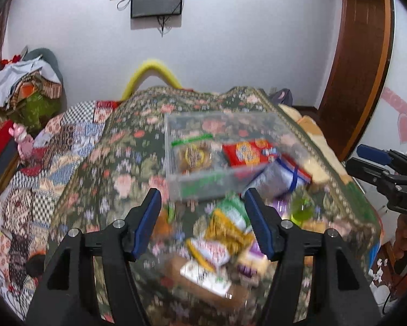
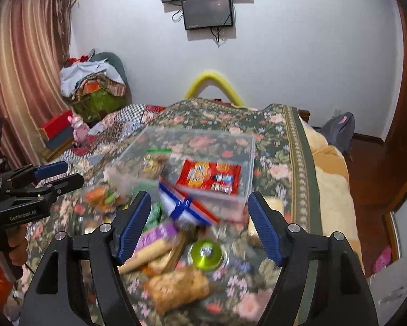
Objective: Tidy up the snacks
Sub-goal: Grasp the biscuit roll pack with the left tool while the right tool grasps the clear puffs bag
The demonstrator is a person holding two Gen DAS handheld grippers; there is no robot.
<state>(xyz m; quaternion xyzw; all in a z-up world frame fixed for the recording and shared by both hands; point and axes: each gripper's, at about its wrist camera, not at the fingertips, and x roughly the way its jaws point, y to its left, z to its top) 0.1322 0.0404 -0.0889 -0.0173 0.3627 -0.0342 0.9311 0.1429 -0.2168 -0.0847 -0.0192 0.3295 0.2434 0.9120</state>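
Blurring hides most snacks [image 1: 219, 241] at lower centre; left gripper [image 1: 203, 222] and right gripper [image 2: 198, 225] gape wide, holding nothing.

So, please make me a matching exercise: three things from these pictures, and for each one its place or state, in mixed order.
Things:
1. red snack pack
2. green round container
3. right hand-held gripper

Places or states:
A. open, nothing between its fingers
B. inside the clear plastic box
C. on the floral bedcover, outside the box

Pairs: 1-B, 2-C, 3-A
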